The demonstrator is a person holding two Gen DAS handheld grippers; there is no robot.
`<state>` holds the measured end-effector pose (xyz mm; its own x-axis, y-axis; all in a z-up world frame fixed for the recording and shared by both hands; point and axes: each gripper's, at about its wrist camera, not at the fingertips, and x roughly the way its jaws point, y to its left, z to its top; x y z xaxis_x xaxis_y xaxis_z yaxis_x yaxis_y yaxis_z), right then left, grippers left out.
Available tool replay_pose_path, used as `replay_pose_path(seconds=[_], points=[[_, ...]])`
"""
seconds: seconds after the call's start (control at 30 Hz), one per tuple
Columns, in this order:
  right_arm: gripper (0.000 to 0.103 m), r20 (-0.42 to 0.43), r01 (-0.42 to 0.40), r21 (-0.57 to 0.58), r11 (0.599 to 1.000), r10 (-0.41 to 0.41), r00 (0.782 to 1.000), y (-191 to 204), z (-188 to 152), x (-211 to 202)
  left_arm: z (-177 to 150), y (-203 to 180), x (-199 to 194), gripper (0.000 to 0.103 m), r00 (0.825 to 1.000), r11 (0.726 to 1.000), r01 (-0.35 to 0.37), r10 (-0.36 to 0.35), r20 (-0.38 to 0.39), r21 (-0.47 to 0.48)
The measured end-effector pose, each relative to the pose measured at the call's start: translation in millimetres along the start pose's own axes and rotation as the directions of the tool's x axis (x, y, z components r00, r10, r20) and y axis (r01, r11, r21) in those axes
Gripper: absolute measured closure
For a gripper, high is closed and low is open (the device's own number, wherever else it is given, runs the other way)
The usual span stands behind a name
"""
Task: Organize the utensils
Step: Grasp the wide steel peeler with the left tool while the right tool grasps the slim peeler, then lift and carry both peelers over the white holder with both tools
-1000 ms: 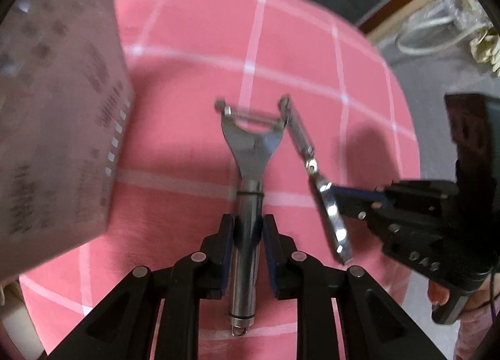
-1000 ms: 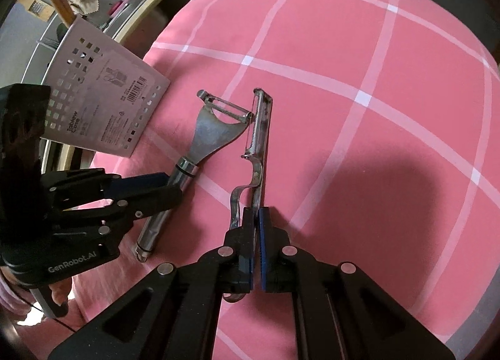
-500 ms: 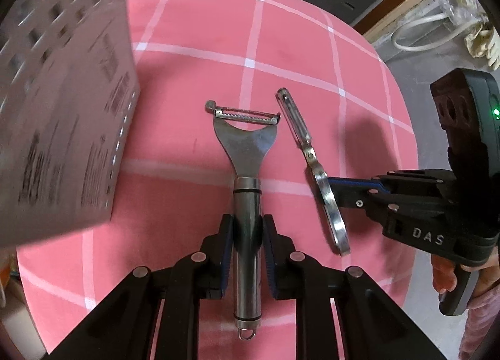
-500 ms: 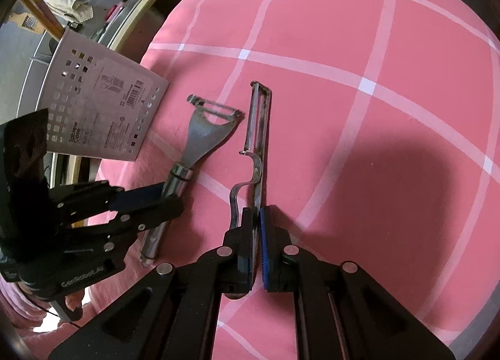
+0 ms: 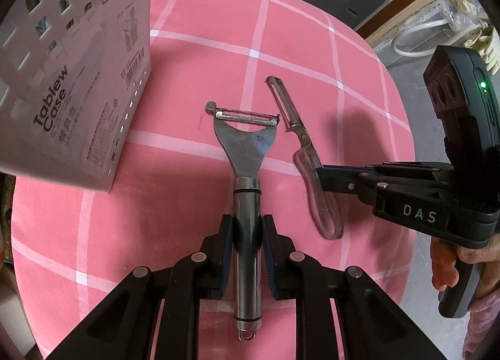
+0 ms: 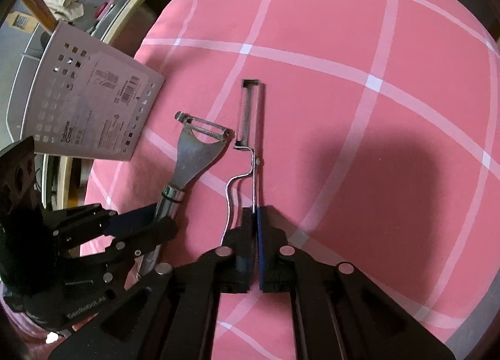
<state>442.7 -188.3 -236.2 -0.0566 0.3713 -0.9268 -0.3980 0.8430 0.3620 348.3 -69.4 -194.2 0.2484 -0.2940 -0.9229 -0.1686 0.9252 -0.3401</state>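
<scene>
Both peelers gripped, each lifted clear or nearly so of the pink checked bench (image 5: 312, 56). Left tool (image 5: 247, 250) pinching the round steel handle of the Y-peeler (image 5: 247, 169), blade pointing away. Right tool (image 6: 254, 253) pressed together on the wire handle of the straight peeler (image 6: 250, 128); jaws closing to the last.

Best done next, judging by the task: carrying each peeler, 1 at a time, over the perforated white case (image 5: 72, 78) standing at the left, tipping handle-down, and dropping in only once clear of the rim. Keeping the 2 blades apart, since they sit just beside each other.

Readable: "Tablew Case" on the case label, with a barcode; "DAS" on the right tool's body; partly legible "GenRobot" lettering on the left one.
</scene>
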Motion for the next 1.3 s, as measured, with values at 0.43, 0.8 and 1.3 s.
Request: replay_pose_path(seconds=[0.43,0.8,1.3], points=[[0.102,0.340,-0.069,0.116,0.991,0.025,0.940,-4,-81,-56,-15,-2,-19,0.086,0.994,0.996,0.088,-0.089,0.058,0.018],[0.102,0.567,0.089,0.185,0.979,-0.180,0.804,0,-122,-127,-23,-22,-73,0.086,0.972,0.987,0.109,-0.131,0.195,0.117],[0.102,0.774,0.132,0.131,0.983,-0.185,0.605,73,-105,-217,6,-27,-182,0.086,0.867,0.974,0.133,-0.203,0.455,0.182]])
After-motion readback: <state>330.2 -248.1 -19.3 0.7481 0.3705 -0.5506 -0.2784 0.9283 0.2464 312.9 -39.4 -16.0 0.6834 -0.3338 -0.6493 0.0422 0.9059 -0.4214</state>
